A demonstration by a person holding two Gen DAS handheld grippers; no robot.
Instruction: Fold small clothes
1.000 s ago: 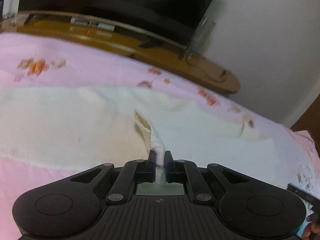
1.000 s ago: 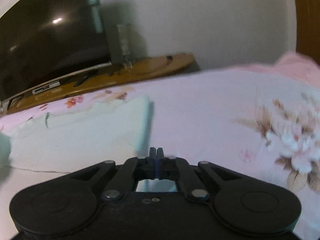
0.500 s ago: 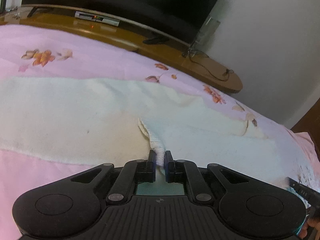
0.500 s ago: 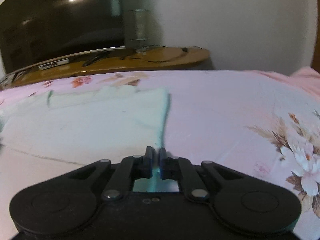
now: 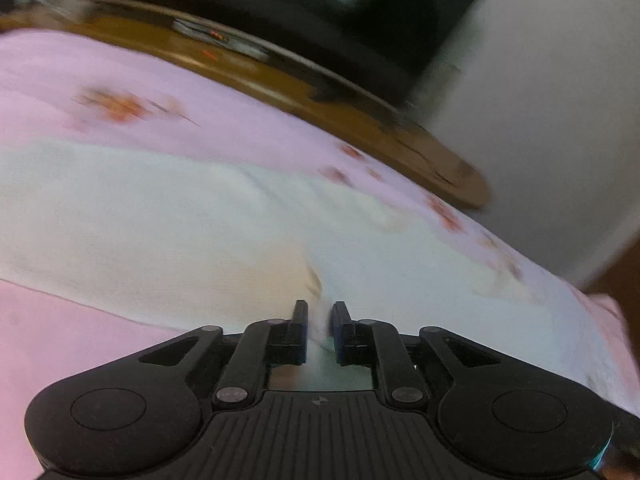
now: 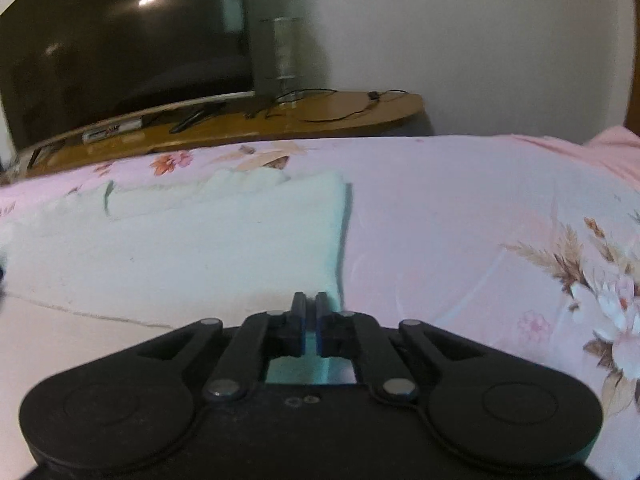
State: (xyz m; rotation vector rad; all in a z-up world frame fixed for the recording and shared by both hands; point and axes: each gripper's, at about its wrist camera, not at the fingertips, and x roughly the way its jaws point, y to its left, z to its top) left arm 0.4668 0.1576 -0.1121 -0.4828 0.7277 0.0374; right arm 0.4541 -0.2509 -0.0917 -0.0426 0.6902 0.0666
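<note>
While the white cloth (image 5: 168, 216) lies spread on the pink floral bedsheet (image 6: 460, 216), the left gripper (image 5: 319, 320), jaws just widening, has a fold of it between its slightly parted fingers. The right gripper (image 6: 310, 312), also just easing apart, sits at the cloth's near corner; whether it grips is unclear. No writing is legible; the label on the wooden shelf (image 6: 224, 128) is too blurred to read.

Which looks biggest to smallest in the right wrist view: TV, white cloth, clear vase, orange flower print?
1. white cloth: fills most of the left middle, though it lies nearest the camera.
2. TV: close behind; the cut-off screen makes this order unsure.
3. clear vase.
4. orange flower print: smallest.
</note>
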